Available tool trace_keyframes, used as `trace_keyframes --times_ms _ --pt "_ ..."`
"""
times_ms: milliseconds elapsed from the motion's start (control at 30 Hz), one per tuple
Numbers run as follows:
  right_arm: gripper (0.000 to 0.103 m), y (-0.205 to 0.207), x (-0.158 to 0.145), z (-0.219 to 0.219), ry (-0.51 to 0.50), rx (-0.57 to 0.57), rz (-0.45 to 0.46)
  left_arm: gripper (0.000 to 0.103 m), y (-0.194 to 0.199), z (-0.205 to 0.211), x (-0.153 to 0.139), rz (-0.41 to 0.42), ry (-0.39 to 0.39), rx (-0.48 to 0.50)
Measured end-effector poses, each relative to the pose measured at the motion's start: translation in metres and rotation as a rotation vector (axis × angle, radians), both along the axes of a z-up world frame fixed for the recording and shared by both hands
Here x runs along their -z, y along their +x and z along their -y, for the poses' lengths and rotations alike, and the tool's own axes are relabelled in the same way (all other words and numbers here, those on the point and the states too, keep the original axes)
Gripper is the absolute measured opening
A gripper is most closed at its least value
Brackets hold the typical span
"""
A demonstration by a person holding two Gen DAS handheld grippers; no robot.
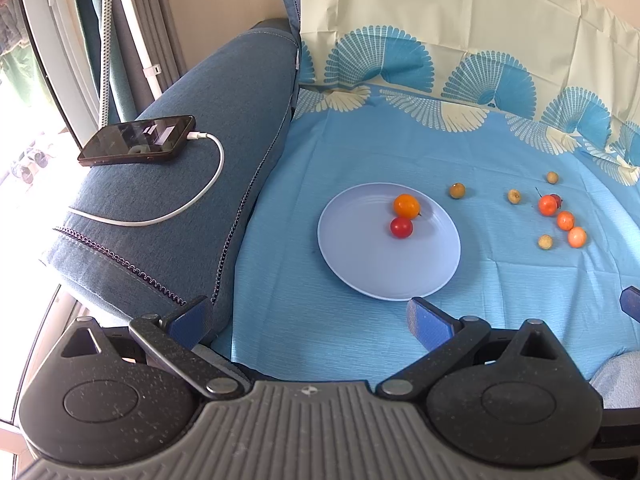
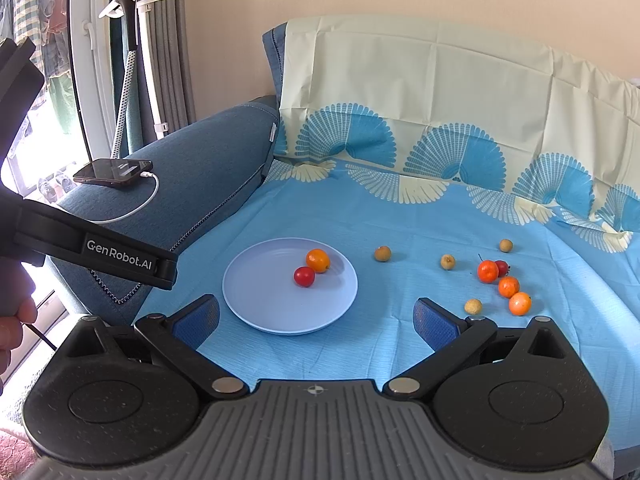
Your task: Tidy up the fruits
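Both claws hang above the near edge of the blue cloth (image 2: 320,208), spread wide with nothing between their blue pads — a ready stance, as I read it, with the whole spread kept in sight before either one commits. The right gripper (image 2: 316,320) has the pale blue plate (image 2: 256,300) just ahead of its left finger, and on that plate an orange fruit (image 2: 317,260) and a red cherry tomato (image 2: 304,276) sit touching; this looks like the collecting spot, so the sorting appears begun but far from done. Ahead and to the right of that same claw lie the loose ones: a cluster of three orange fruits (image 2: 509,286) with a second red one (image 2: 501,267) tucked behind the farthest, and four small tan fruits scattered about, the nearest tan fruit (image 2: 473,306) just beyond the right finger. That side is the natural reach for the right claw. The left gripper (image 1: 308,314) sees the plate ahead between its fingers and a little right, well placed to steady it perhaps. A phone (image 1: 138,142) on its charging cable rests on the sofa arm (image 1: 192,208) far left — out of the way.
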State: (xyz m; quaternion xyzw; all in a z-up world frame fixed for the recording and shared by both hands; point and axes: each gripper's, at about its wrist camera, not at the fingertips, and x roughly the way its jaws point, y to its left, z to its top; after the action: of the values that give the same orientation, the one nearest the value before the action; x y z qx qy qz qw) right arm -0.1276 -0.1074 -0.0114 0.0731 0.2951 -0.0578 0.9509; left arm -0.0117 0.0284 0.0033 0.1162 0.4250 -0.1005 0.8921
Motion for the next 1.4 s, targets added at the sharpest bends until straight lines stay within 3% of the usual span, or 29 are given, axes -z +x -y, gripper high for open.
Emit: trace_keyframes --times_ms 933,1400 --pt "0.102 0.003 0.009 0.012 0.055 0.048 0.004 0.103 0.005 0.015 0.004 -0.013 0.04 0.015" --pt "0.102 -0.004 0.022 0.048 0.104 0.164 0.024 0.103 0.008 0.053 0.007 -0.033 0.064 0.068"
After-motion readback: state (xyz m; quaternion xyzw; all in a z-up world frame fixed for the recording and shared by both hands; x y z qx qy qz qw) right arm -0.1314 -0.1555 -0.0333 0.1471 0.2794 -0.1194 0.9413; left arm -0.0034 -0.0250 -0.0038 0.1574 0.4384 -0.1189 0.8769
